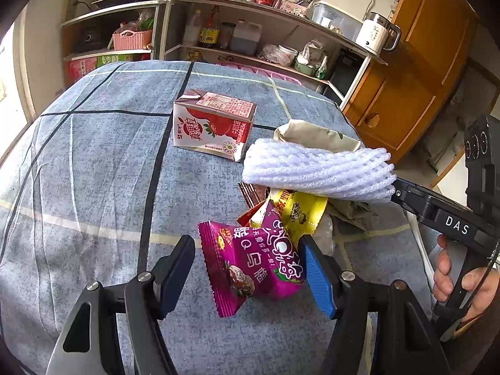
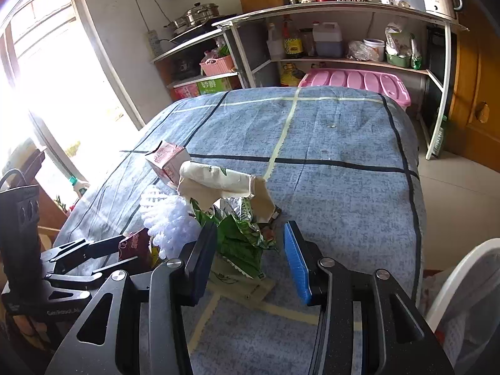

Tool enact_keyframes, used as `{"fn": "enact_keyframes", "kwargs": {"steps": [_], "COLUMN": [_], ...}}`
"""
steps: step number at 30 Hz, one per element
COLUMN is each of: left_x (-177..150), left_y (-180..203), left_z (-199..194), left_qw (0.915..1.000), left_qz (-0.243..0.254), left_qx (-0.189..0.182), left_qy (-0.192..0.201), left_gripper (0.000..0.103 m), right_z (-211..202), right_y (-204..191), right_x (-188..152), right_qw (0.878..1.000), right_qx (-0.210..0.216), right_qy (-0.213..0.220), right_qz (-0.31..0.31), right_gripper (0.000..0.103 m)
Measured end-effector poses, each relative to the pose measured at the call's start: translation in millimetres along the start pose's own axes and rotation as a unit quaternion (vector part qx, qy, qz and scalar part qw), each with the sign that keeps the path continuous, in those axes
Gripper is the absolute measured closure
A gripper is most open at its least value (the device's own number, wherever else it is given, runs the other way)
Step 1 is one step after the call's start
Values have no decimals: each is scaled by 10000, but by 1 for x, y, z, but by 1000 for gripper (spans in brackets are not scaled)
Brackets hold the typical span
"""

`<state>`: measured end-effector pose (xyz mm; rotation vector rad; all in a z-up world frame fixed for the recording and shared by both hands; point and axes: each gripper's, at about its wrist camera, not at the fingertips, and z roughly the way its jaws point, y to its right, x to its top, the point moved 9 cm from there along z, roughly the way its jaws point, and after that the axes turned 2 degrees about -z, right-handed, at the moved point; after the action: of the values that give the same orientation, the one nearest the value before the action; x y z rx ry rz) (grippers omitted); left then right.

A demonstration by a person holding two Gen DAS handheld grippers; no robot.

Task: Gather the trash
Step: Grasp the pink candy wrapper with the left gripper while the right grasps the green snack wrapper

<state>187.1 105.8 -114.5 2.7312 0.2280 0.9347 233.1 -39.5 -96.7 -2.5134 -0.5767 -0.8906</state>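
Note:
A pile of trash lies on the blue checked tablecloth. A purple snack packet sits between the wide-open jaws of my left gripper, not pinched. Behind it are a yellow wrapper, a white foam net, a cream paper bag and a strawberry milk carton. My right gripper is open; a green crumpled wrapper lies just ahead between its fingers. The foam net, paper bag and carton also show there.
Shelves with bottles, pots and a kettle stand behind the table. A pink bin lid sits at the far edge. A white bin rim is at lower right. A wooden cabinet stands right.

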Motion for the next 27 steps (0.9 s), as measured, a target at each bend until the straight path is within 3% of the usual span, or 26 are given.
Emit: {"fn": "enact_keyframes", "kwargs": {"steps": [11, 14, 22, 27], "left_x": [0, 1, 2, 4], "left_y": [-4, -3, 0, 2], "left_z": [1, -1, -5, -9], "left_qw": [9999, 9999, 9999, 9998], "left_qz": [-74, -46, -4, -7], "left_qx": [-147, -115, -91, -89], "left_qy": [38, 85, 141, 193], "left_gripper": [37, 44, 57, 58], "right_z": [13, 12, 9, 3], "right_y": [-1, -3, -3, -3], "right_x": [-1, -2, -5, -7], "right_qw": [9997, 9997, 9999, 10000], "right_qx": [203, 204, 109, 32], "right_qy": [-72, -70, -49, 9], "right_qz": [140, 128, 86, 74], "right_gripper": [59, 73, 82, 82]}}
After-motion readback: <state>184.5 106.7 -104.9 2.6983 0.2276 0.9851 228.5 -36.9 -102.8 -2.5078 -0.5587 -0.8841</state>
